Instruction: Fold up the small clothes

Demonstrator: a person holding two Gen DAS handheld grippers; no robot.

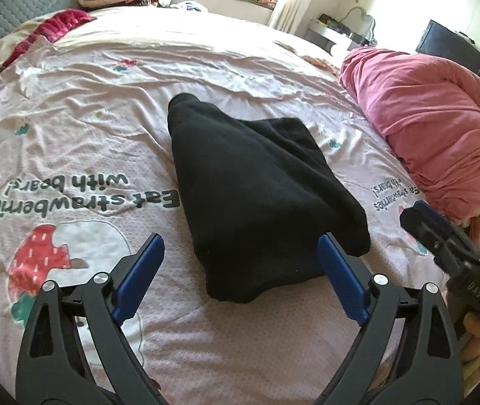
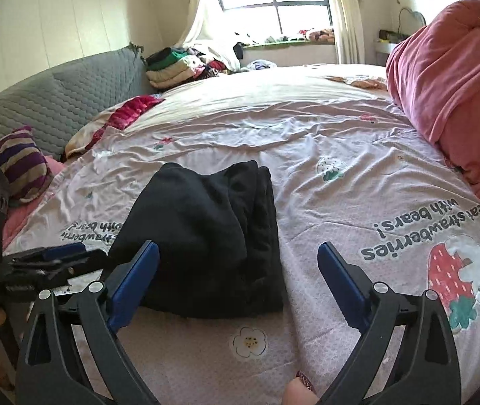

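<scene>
Garment (image 1: 257, 189): black knit cloth, thick, matt, slightly fuzzy. Bedsheet (image 1: 111, 108): thin pink cloth, matt, creased, fine woven texture, printed figures and lettering. Quilt (image 1: 429, 118): pink cloth, soft, matt, wrinkled. Headboard (image 2: 54, 101): grey quilted fabric. Left gripper (image 1: 241, 278): black matt plastic arms, blue smooth pads (image 1: 140, 275), bright metal pivot pins.
</scene>
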